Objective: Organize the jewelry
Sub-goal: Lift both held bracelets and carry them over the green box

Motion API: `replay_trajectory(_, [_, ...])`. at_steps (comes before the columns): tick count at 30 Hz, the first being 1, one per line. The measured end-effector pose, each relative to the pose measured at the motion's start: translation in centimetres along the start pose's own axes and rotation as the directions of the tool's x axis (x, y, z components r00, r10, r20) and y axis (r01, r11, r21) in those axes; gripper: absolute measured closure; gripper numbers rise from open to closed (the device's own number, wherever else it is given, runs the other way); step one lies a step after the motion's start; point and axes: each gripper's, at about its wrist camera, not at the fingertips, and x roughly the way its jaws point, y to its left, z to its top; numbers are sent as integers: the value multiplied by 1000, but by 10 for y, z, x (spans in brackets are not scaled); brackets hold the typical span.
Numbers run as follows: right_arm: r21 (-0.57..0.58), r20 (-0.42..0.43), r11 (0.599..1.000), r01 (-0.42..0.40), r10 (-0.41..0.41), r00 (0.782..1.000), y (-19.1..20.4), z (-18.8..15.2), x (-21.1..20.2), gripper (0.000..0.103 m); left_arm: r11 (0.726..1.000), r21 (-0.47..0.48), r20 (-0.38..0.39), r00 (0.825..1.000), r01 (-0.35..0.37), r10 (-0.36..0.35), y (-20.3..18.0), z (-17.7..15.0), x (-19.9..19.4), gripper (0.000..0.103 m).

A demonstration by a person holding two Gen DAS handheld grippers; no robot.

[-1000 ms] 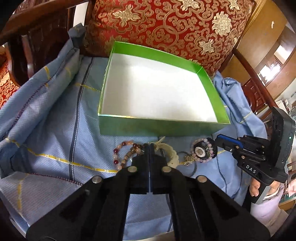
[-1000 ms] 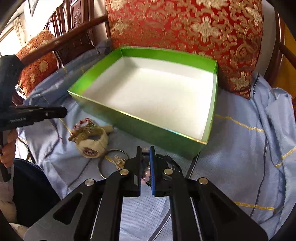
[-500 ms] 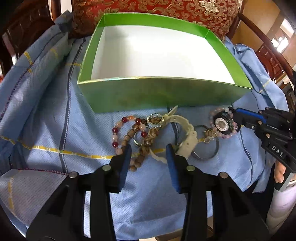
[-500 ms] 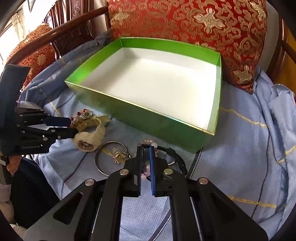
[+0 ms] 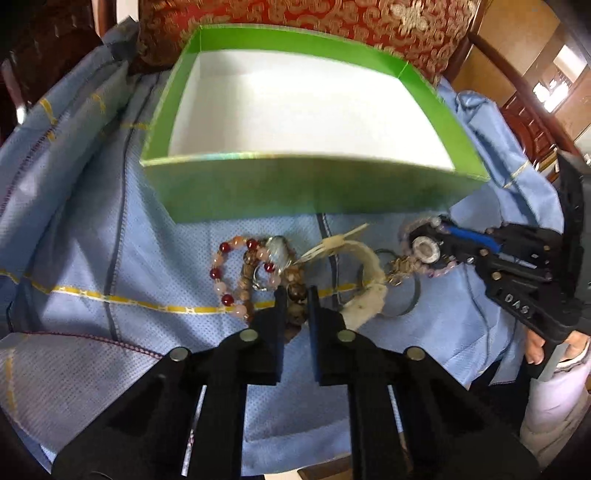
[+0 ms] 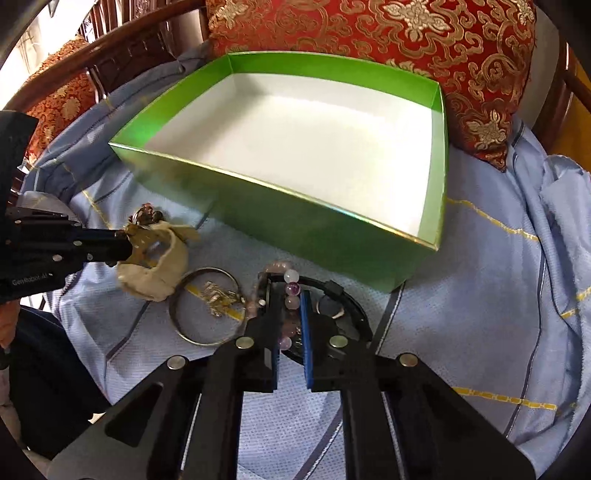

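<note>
Left wrist view, left fingers [image 5: 295, 295] pinching round wooden beads [image 5: 297, 291], right fingers [image 6: 289, 295] clasping glossy pink beads [image 6: 291, 293].

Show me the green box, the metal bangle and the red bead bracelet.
green box [image 6: 314, 229]: right wrist view, near outer wall.
metal bangle [image 6: 177, 321]: right wrist view, left rim.
red bead bracelet [image 5: 215, 273]: left wrist view, a dark red bead.

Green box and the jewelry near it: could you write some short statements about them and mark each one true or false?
1. The green box holds no jewelry. True.
2. The right tool grips a pink bead bracelet. True.
3. The metal bangle lies inside the box. False: it lies on the blue cloth in front of the box.
4. The cushion behind the box is blue. False: it is red and gold.
5. The left tool has the brown bead bracelet between its fingers. True.
</note>
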Motion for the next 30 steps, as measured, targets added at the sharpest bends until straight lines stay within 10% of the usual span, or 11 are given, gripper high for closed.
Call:
replay_trajectory(14, [-5,157,996,-90,90,984,6,16,-60,95,994,-10,157,982,108,-105,-5,8,-68,92])
replay_trajectory(17, [10,123,993,-115,113,986,3,11,-49,95,999,-32,113,993,38,-35,-3,8,-51,92])
replay_trajectory(19, [23,109,988,-153,150,983,3,11,-45,95,990,-21,148,980,137,-132,-3,4,-60,92])
replay_trajectory(22, [3,110,994,-113,111,988,6,9,-46,95,997,-32,190,980,70,-63,2,6,-67,92])
replay_trajectory(26, [5,97,994,-113,112,989,6,8,-40,95,988,22,270,951,152,-152,-5,4,-85,92])
replay_trajectory(30, [7,77,995,-104,103,992,8,8,-32,95,996,-76,127,991,50,-40,7,5,-46,92])
